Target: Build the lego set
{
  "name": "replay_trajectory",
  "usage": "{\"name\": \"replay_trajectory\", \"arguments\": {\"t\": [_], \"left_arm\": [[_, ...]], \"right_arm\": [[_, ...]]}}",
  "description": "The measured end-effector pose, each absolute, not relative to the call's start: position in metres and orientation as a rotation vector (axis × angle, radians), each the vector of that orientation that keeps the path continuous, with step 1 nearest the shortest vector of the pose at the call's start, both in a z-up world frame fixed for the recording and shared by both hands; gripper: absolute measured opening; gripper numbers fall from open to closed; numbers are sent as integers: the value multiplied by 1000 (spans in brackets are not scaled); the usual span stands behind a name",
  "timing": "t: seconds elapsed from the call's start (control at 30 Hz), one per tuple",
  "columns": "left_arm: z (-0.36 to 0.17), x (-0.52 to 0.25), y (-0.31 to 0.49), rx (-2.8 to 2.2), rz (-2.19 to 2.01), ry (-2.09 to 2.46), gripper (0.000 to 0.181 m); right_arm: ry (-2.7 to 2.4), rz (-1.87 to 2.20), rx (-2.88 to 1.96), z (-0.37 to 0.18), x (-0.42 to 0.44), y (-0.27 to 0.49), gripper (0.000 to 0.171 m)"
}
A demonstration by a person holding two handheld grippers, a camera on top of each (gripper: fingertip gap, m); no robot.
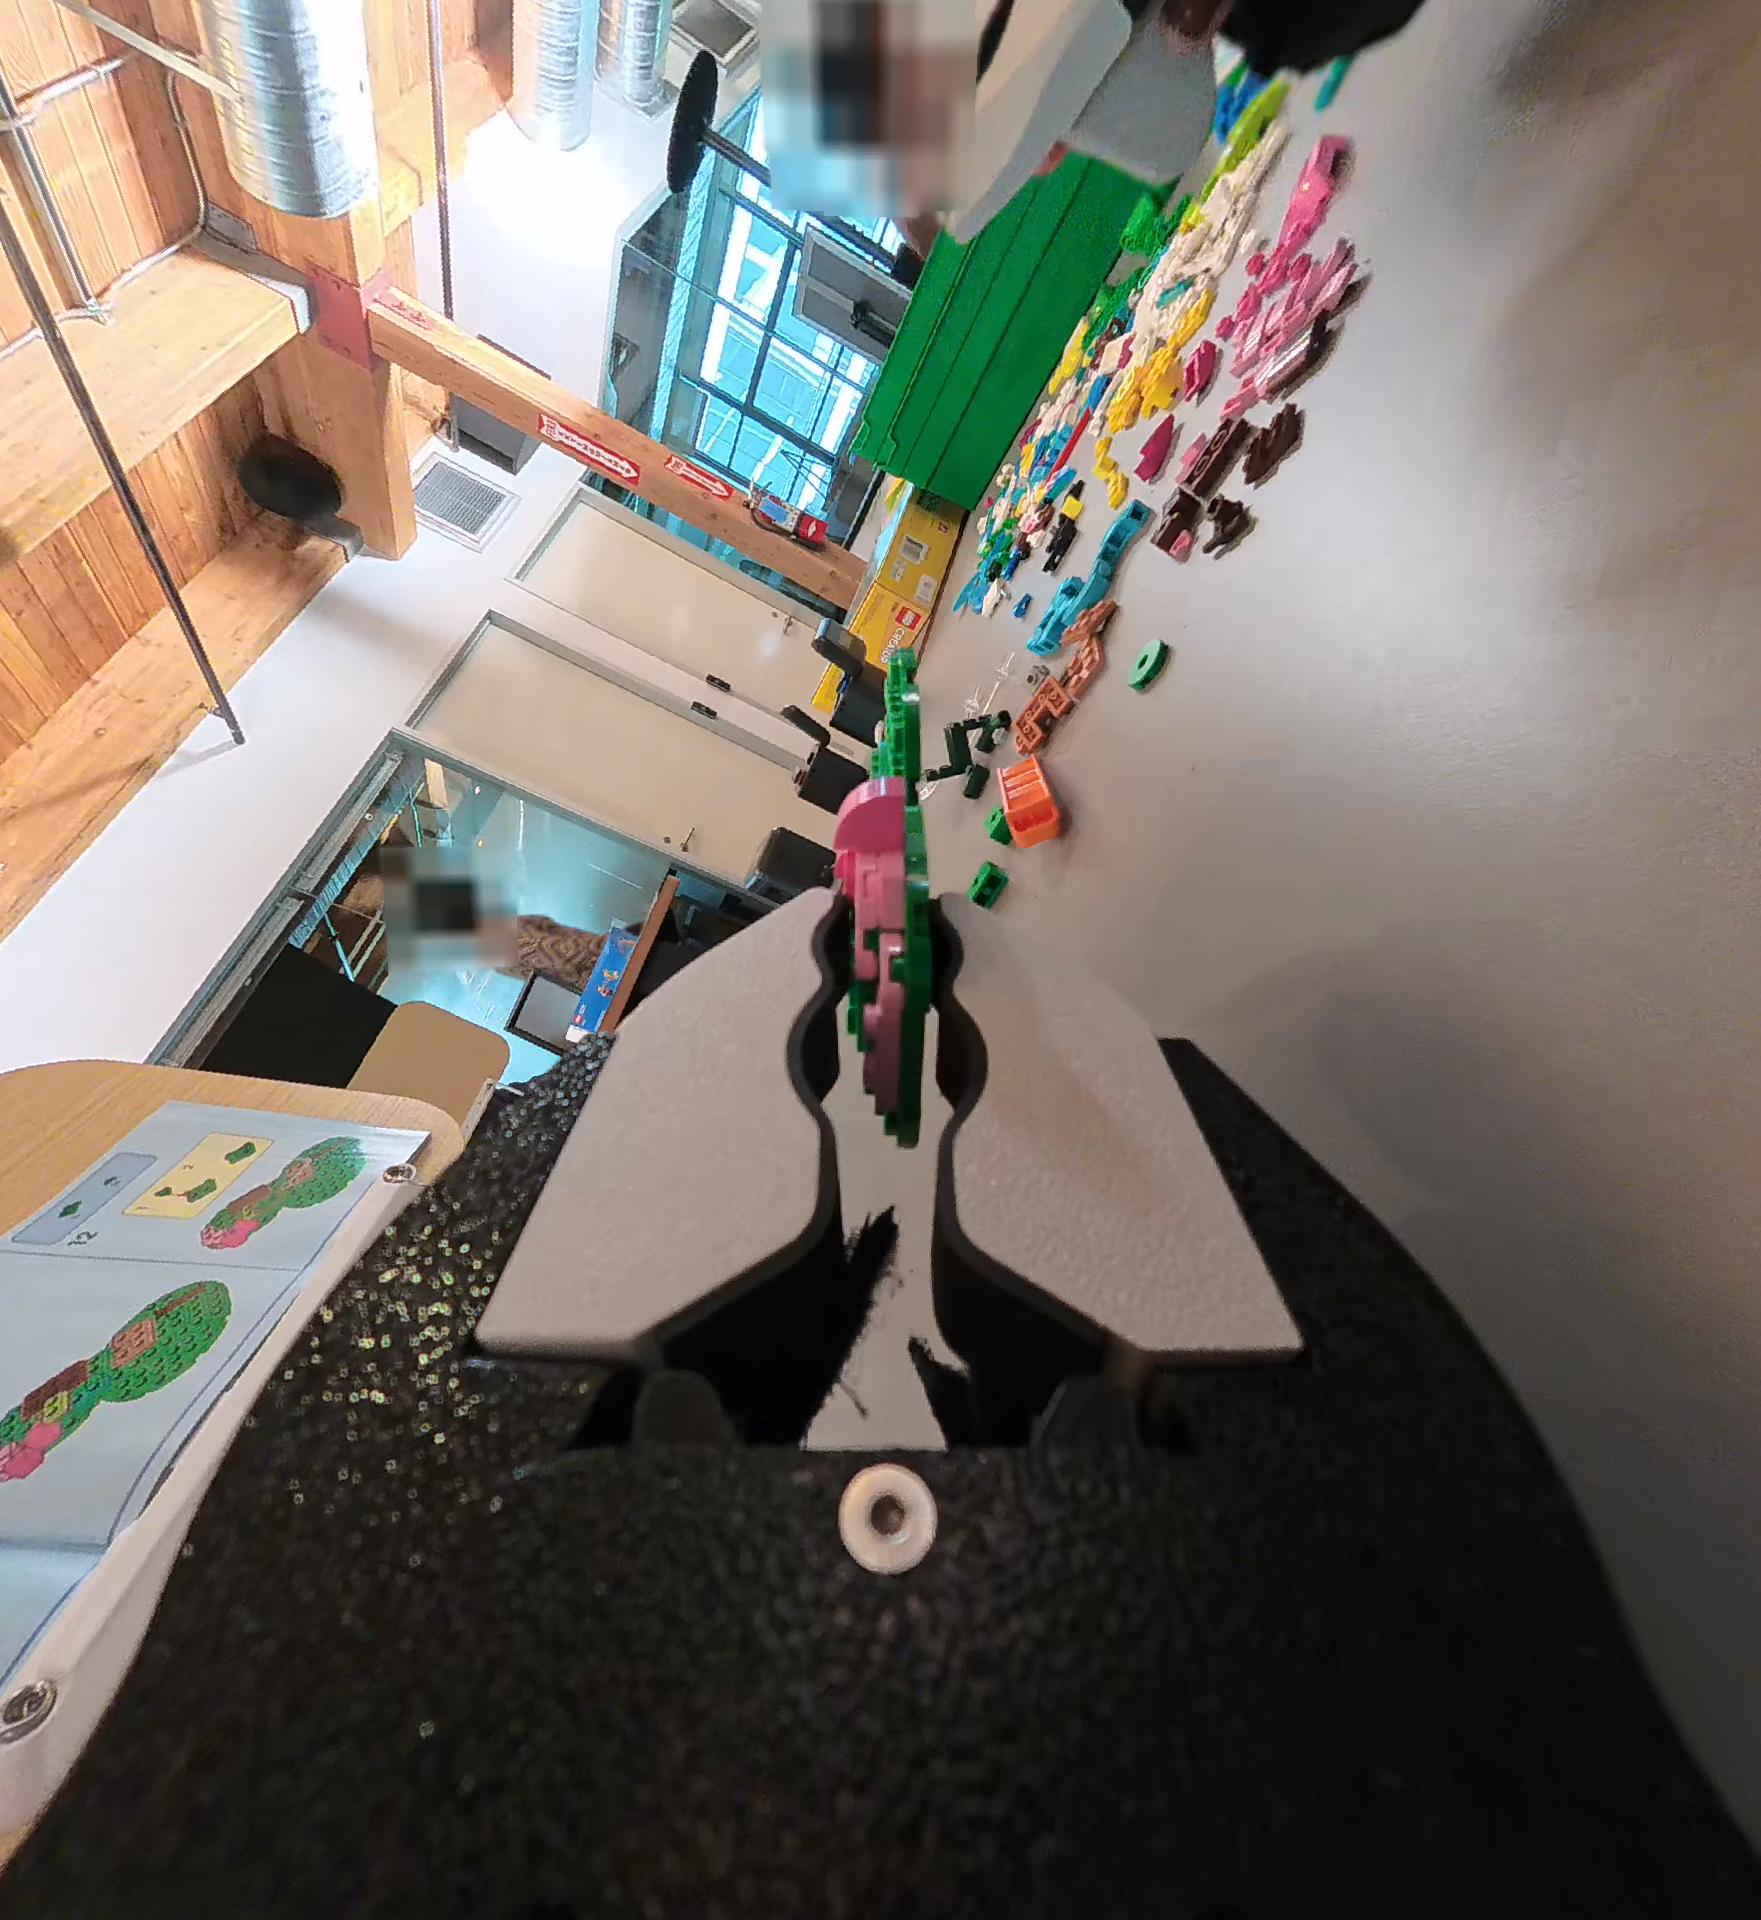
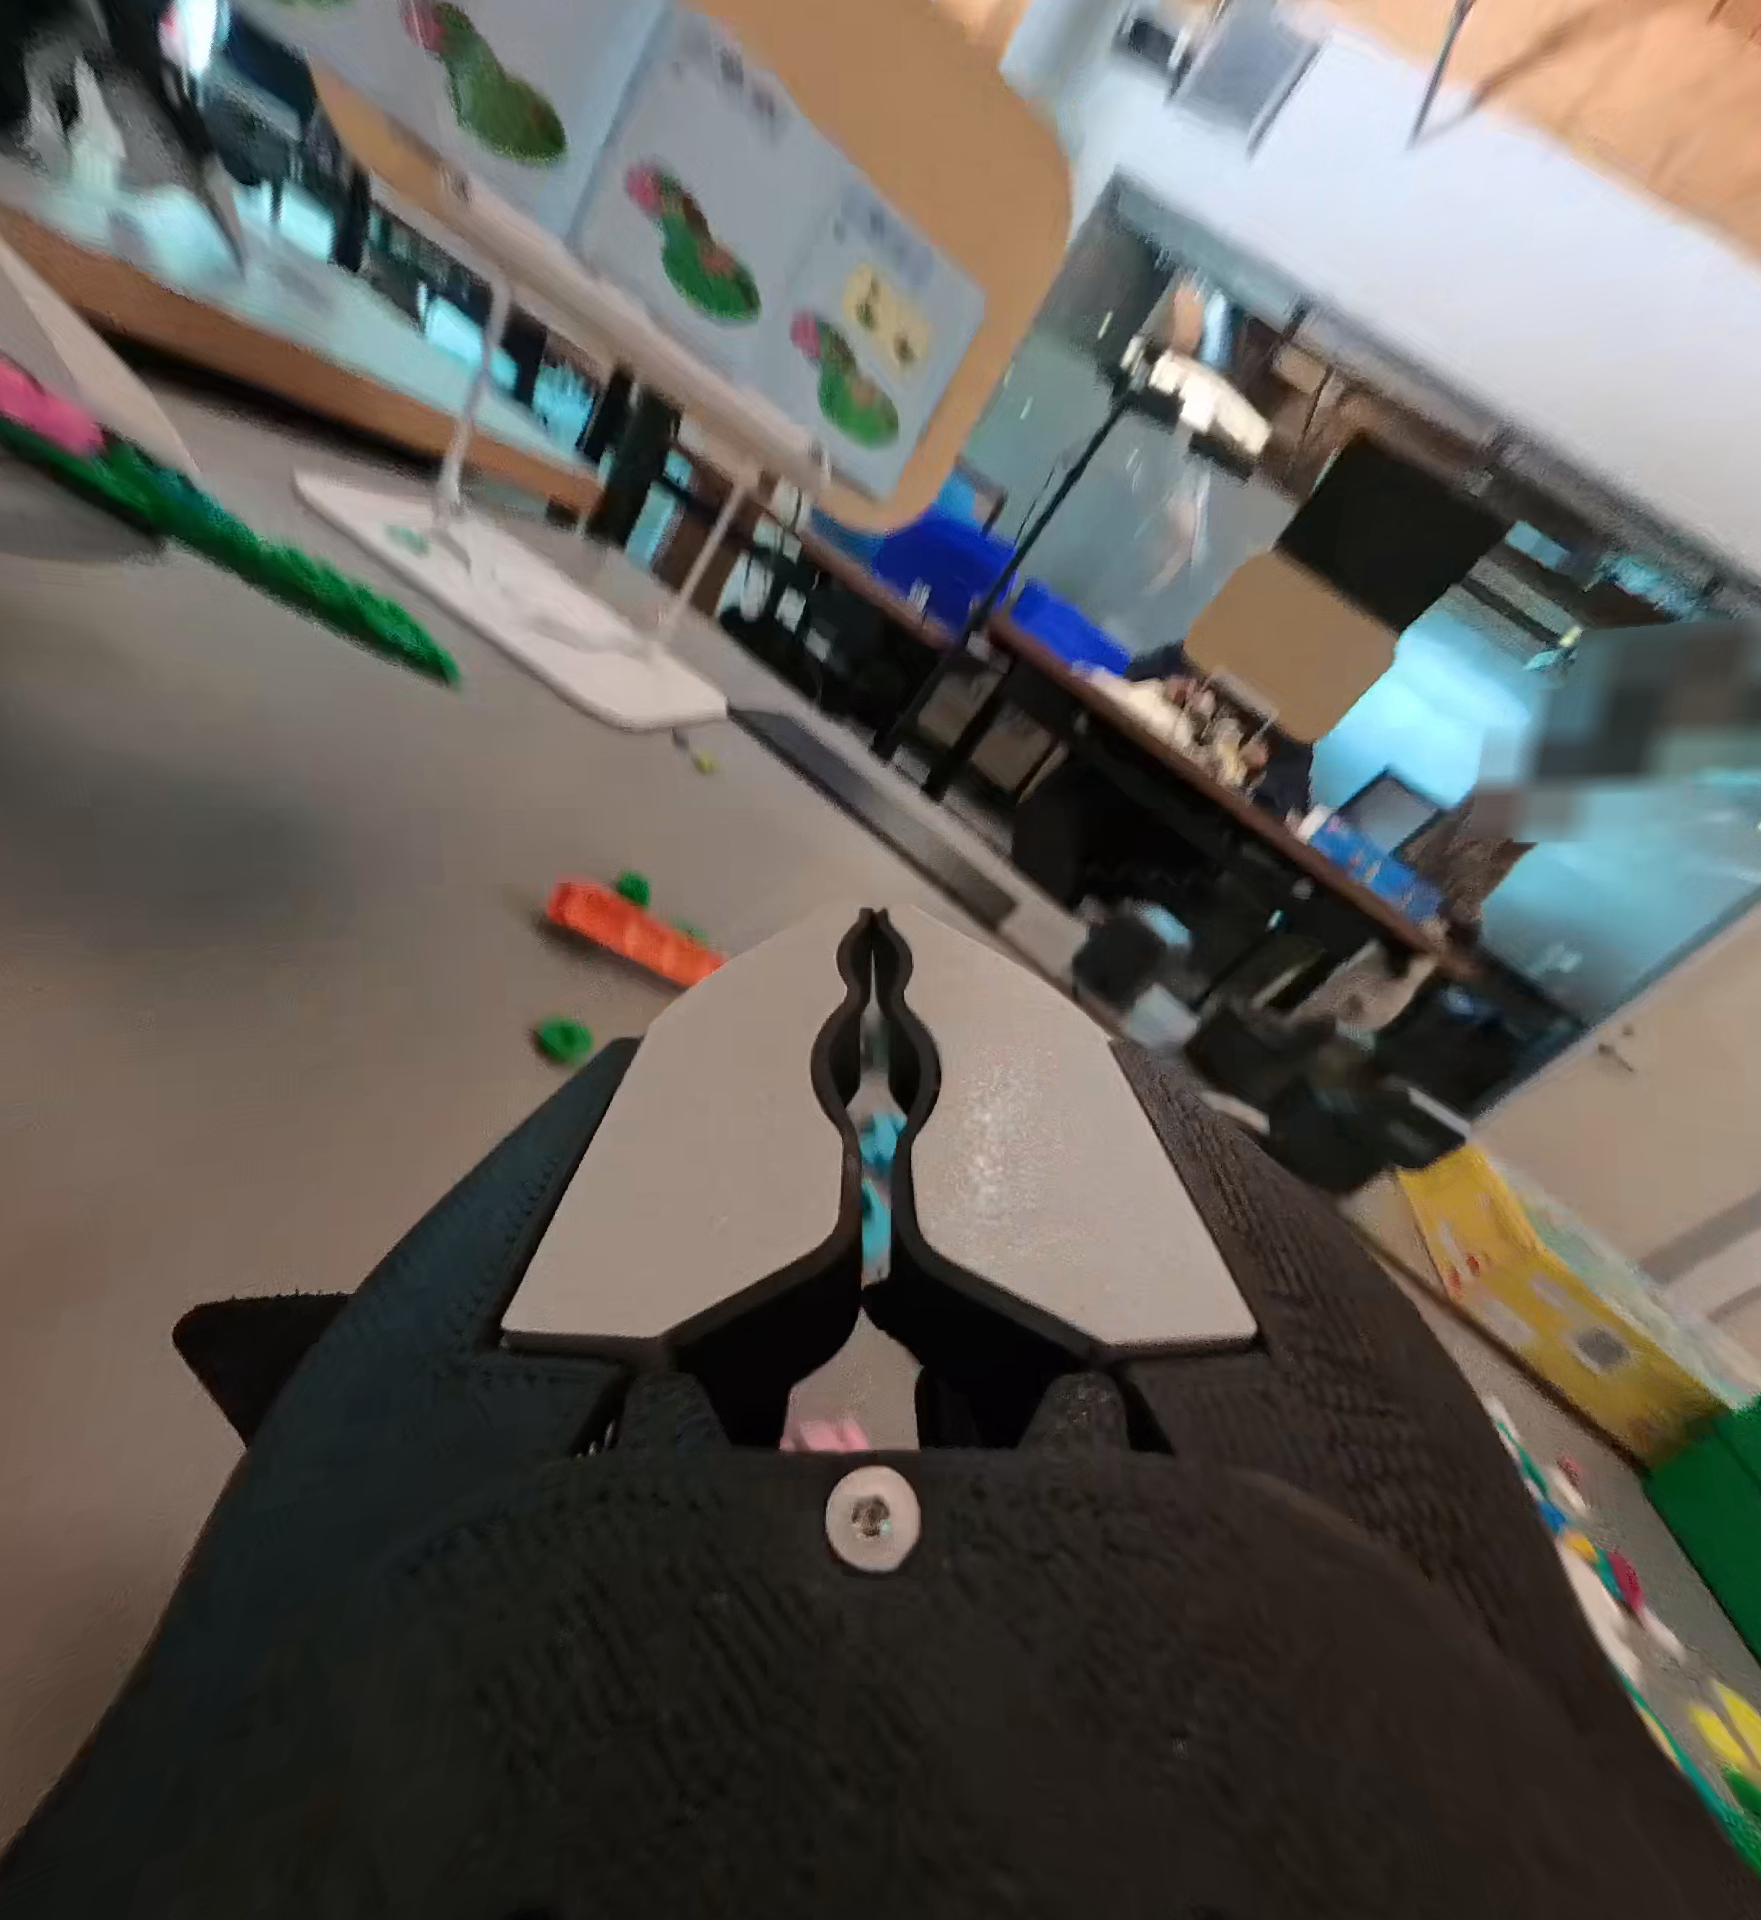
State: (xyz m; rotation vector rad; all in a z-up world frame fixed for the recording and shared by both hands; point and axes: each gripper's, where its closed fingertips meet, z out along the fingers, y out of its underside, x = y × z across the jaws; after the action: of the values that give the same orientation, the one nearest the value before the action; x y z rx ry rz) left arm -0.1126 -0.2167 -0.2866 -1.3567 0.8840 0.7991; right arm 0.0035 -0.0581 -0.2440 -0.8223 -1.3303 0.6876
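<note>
While the left gripper [image 1: 886,914] clamps the flat green studded lego base with its pink rounded section [image 1: 881,935] edge-on between its pads, we hold that base tilted up off the grey tabletop [image 1: 1478,935]. The right gripper [image 2: 873,925] has its tips pressed together; we see nothing held at the tips, and the blue showing through the gap behind them appears to lie beyond the gripper. In the right wrist view the base [image 2: 180,509] sits well off to the left, blurred.

We judge the step in hand to be fetching the next piece. To do it well, we should:
- check the open instruction booklet on its stand [image 1: 128,1299] for the part required;
- keep the base steady and level for pressing;
- part the right fingers before reaching;
- choose among the orange ribbed brick [image 1: 1030,800], the small green brick [image 1: 987,883] and the sorted loose coloured pieces [image 1: 1219,343] farther off.

Risk: an edge grip may let the base pivot under pressure.
</note>
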Motion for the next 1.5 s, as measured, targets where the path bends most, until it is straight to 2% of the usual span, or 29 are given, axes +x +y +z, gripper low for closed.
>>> {"name": "replay_trajectory", "arguments": {"t": [0.13, 0.3, 0.5, 0.73, 1.0, 1.2, 1.27, 1.5], "left_arm": [[-287, -113, -216, -1358, 807, 887, 13], [-288, -111, -216, -1355, 809, 897, 13], [-289, -108, -216, -1351, 819, 914, 13], [-290, -107, -216, -1355, 812, 917, 13], [-292, -102, -215, -1348, 807, 940, 13], [-292, -103, -215, -1350, 809, 941, 13], [-292, -103, -215, -1350, 809, 943, 13], [-293, -103, -215, -1354, 806, 943, 13]], "right_arm": [[-1498, 653, -1082, -261, 51, 12, 0], [-1698, 568, -1440, -293, 125, 101, 9], [-1988, 519, -1683, -334, 156, 136, 14], [-2174, 452, -1767, -356, 155, 149, 21], [-2176, 488, -1763, -357, 142, 161, 26], [-2181, 542, -1778, -357, 136, 163, 23], [-2205, 544, -1779, -359, 137, 160, 14], [-2220, 503, -1635, -338, 134, 149, 14]]}}
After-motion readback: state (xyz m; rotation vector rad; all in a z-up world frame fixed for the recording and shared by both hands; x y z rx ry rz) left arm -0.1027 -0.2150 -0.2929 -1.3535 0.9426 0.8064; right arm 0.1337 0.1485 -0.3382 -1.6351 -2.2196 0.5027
